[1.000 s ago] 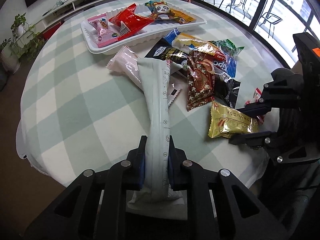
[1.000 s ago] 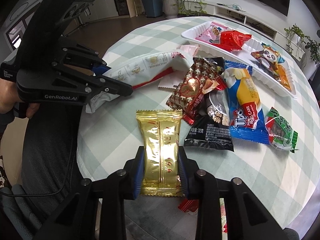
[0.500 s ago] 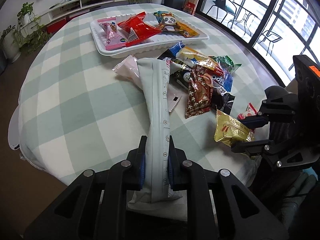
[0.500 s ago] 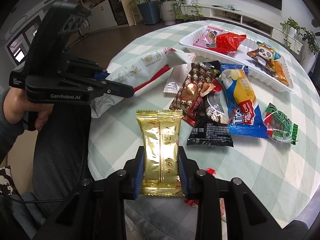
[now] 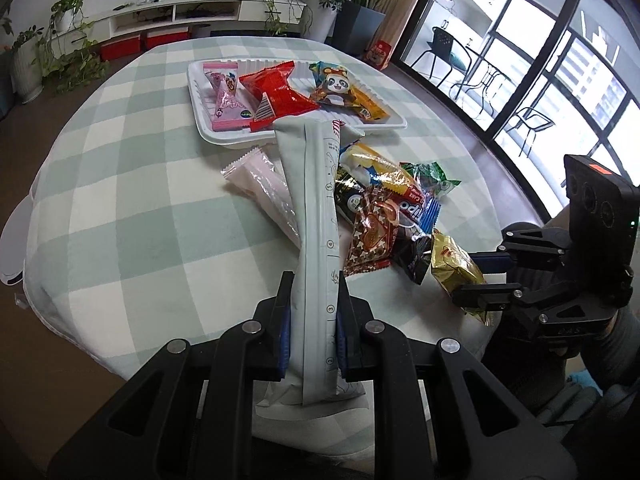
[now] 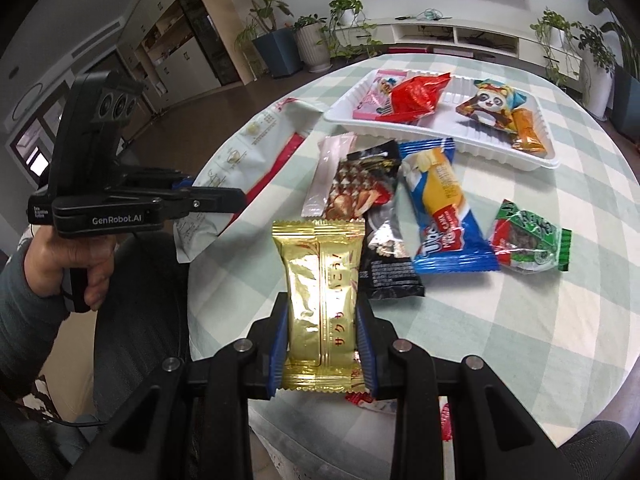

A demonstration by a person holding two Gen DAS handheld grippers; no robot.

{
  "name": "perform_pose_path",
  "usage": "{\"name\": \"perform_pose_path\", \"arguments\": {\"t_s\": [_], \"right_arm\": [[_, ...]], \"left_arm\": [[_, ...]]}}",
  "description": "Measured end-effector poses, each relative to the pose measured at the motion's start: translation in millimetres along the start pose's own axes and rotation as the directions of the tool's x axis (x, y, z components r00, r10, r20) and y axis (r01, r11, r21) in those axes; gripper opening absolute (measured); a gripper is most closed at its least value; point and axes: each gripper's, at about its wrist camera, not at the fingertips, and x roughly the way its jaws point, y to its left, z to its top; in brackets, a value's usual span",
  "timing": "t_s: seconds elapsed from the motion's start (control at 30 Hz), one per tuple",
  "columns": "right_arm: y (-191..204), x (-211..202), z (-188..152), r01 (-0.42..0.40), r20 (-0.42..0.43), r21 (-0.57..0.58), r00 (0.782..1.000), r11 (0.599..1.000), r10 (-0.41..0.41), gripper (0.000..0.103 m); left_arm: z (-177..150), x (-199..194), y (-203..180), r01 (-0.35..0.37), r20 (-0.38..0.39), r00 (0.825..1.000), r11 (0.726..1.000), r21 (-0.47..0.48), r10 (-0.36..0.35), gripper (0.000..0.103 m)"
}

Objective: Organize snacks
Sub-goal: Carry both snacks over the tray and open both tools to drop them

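Observation:
My left gripper [image 5: 312, 304] is shut on a long pale grey-white packet [image 5: 316, 216] that sticks out over the table toward the white tray [image 5: 304, 136]. The same packet [image 6: 256, 148] shows in the right wrist view, held by the left gripper [image 6: 224, 200]. My right gripper [image 6: 322, 328] is shut on a gold foil snack [image 6: 320, 280], lifted above the table's near edge; in the left wrist view the gold snack [image 5: 454, 268] sits in the right gripper [image 5: 464, 280]. The tray [image 6: 460, 140] holds a pink packet, a red packet and a panda packet.
Loose snacks lie between tray and near edge: a pale pink stick [image 6: 330, 172], a brown triangle-pattern packet [image 6: 356, 188], a black packet [image 6: 386, 256], a blue cake packet [image 6: 444, 208], a green packet [image 6: 528, 240]. A small red wrapper [image 6: 362, 398] lies under my right gripper. Round checked table [image 5: 132, 216].
Both grippers have risen and pulled back with their packets still held. The long packet's far end now hangs over the tray's front rim. The gold snack is clear of the cloth.

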Motion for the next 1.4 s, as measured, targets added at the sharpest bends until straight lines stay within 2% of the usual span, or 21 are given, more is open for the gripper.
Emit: {"name": "perform_pose_path", "arguments": {"t_s": [0.2,0.43,0.67,0.87,0.97,1.13,1.4], "right_arm": [[-24,-19,10,-0.005,0.053,0.066,0.999,0.998,0.002,0.033],[-65,-50,34,0.043,0.141,0.134,0.988,0.990,-0.062,0.033],[-101,-79,87,0.108,0.248,0.159,0.958,0.981,-0.145,0.033],[-118,-76,144,0.136,0.299,0.170,0.937,0.976,-0.183,0.033],[-122,-58,172,0.135,0.286,0.170,0.941,0.976,-0.180,0.033],[-126,-11,197,0.130,0.215,0.174,0.962,0.976,-0.166,0.033],[-133,61,197,0.158,0.078,0.191,0.981,0.969,-0.175,0.033]], "left_arm": [[15,-10,7,0.022,0.052,0.998,0.999,-0.040,-0.020,0.015],[53,-27,24,0.019,0.134,0.991,0.997,-0.069,-0.010,0.015],[111,-27,37,0.021,0.186,0.982,0.997,-0.077,-0.006,0.015],[164,-5,48,0.036,0.194,0.981,0.995,-0.092,-0.017,0.015],[185,13,50,0.029,0.184,0.983,0.996,-0.088,-0.012,0.015],[209,49,54,0.019,0.151,0.989,0.996,-0.089,-0.005,0.015],[207,97,75,-0.002,0.104,0.995,0.992,-0.123,0.015,0.015]]}}
